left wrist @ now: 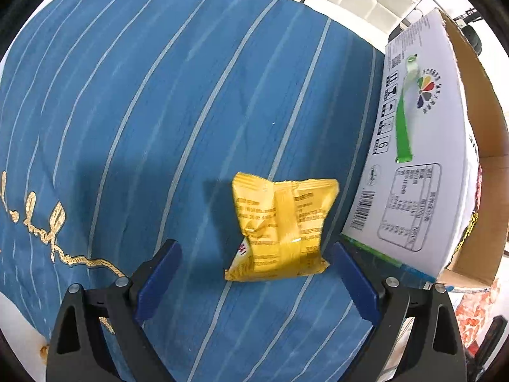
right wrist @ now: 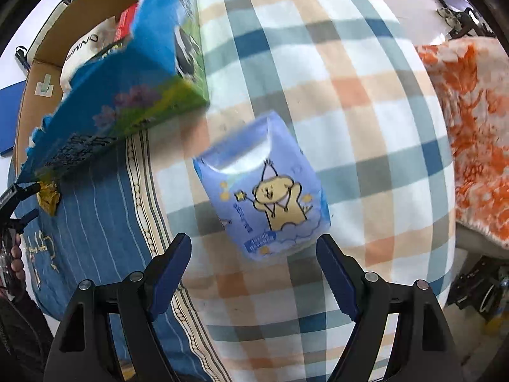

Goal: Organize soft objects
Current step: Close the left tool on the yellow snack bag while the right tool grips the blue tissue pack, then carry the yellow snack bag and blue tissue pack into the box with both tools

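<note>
A yellow snack packet (left wrist: 280,229) lies on the blue striped cloth (left wrist: 165,102), just beside the white side of a cardboard box (left wrist: 416,146). My left gripper (left wrist: 256,251) is open, its blue pads either side of the packet's near end, not touching it. A light-blue tissue pack with a cartoon animal (right wrist: 264,191) lies on the plaid cloth (right wrist: 350,102). My right gripper (right wrist: 254,250) is open, just short of the pack. The yellow packet also shows in the right wrist view (right wrist: 47,195), at the box's corner.
The open cardboard box (right wrist: 127,89) holds a white bag (right wrist: 86,47) and a red packet (right wrist: 125,22). An orange-and-white fluffy blanket (right wrist: 477,133) lies at the right. The left hand and its gripper (right wrist: 12,210) show at the left edge.
</note>
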`<state>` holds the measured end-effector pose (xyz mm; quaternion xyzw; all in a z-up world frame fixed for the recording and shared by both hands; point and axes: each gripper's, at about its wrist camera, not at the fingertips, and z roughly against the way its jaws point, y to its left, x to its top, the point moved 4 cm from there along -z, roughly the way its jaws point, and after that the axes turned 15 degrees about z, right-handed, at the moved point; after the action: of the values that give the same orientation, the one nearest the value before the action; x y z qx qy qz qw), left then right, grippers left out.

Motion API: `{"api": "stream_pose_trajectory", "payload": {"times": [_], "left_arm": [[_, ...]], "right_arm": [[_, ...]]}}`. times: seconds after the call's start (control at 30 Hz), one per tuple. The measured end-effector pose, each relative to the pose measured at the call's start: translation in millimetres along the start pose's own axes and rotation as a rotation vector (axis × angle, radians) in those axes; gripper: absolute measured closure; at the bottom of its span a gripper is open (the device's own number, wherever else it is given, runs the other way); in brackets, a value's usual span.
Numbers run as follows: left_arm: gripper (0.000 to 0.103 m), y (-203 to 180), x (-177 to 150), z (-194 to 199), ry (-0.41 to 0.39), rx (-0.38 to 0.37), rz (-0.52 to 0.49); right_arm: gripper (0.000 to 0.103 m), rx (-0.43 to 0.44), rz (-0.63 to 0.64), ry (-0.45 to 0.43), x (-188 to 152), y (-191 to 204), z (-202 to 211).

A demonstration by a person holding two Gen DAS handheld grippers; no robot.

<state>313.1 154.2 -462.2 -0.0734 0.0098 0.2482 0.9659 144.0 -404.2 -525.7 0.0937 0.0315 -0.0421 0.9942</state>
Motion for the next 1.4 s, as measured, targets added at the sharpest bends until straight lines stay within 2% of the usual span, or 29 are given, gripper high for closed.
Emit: {"api": "stream_pose_trajectory", "payload": {"times": [0.17, 0.27, 0.37, 0.43, 0.47, 0.5, 0.7, 0.77, 0.8, 0.83, 1.0, 1.03, 1.13, 1.23, 1.33, 1.4], "left_arm": [[0.006, 16, 3, -7, 0.012, -0.016, 0.004], [0.006, 22, 4, -15, 0.041, -0.033, 0.003], [0.008, 22, 7, -19, 0.035, -0.012, -0.027], [0.022, 19, 7, -21, 0.027, 0.008, -0.056], [0.042, 18, 5, -24, 0.024, 0.005, -0.067], [0.053, 11, 4, -26, 0.024, 0.007, -0.078], [0.059, 10, 0, -27, 0.02, 0.034, -0.08], [0.06, 1, -13, -21, 0.018, 0.034, -0.075], [0.06, 7, -20, -19, 0.018, 0.034, -0.074], [0.06, 10, -27, -17, 0.014, 0.042, -0.076], [0.06, 14, -82, -10, 0.003, 0.078, -0.144], [0.06, 13, -93, -9, 0.007, 0.076, -0.156], [0.06, 6, -133, -10, 0.028, 0.07, -0.192], [0.06, -6, -171, -8, 0.065, 0.034, -0.214], [0.06, -25, -200, 5, 0.086, -0.015, -0.238], [0.06, -47, -207, 22, 0.086, -0.046, -0.266]], "right_arm": [[0.02, -0.041, 0.017, -0.002, 17, 12, 2], [0.02, -0.035, 0.024, 0.03, 24, 12, -9], [0.02, -0.047, 0.053, 0.079, 27, 14, -23], [0.02, -0.062, 0.08, 0.102, 31, 22, -36], [0.02, -0.073, 0.097, 0.121, 32, 23, -41], [0.02, -0.084, 0.113, 0.137, 33, 24, -46], [0.022, -0.16, 0.141, 0.174, 35, 21, -60], [0.037, -0.172, 0.13, 0.173, 32, 20, -60], [0.049, -0.195, 0.129, 0.177, 30, 15, -56], [0.053, -0.2, 0.128, 0.176, 27, 14, -54], [0.074, -0.115, 0.085, 0.156, 13, 15, -39], [0.078, -0.103, 0.076, 0.146, 1, 13, -32], [0.085, -0.059, 0.041, 0.131, -14, 16, -23], [0.086, 0.002, 0.021, 0.143, -31, 24, -19], [0.087, 0.069, 0.022, 0.133, -41, 41, -6], [0.087, 0.105, 0.039, 0.108, -41, 57, 11]]}}
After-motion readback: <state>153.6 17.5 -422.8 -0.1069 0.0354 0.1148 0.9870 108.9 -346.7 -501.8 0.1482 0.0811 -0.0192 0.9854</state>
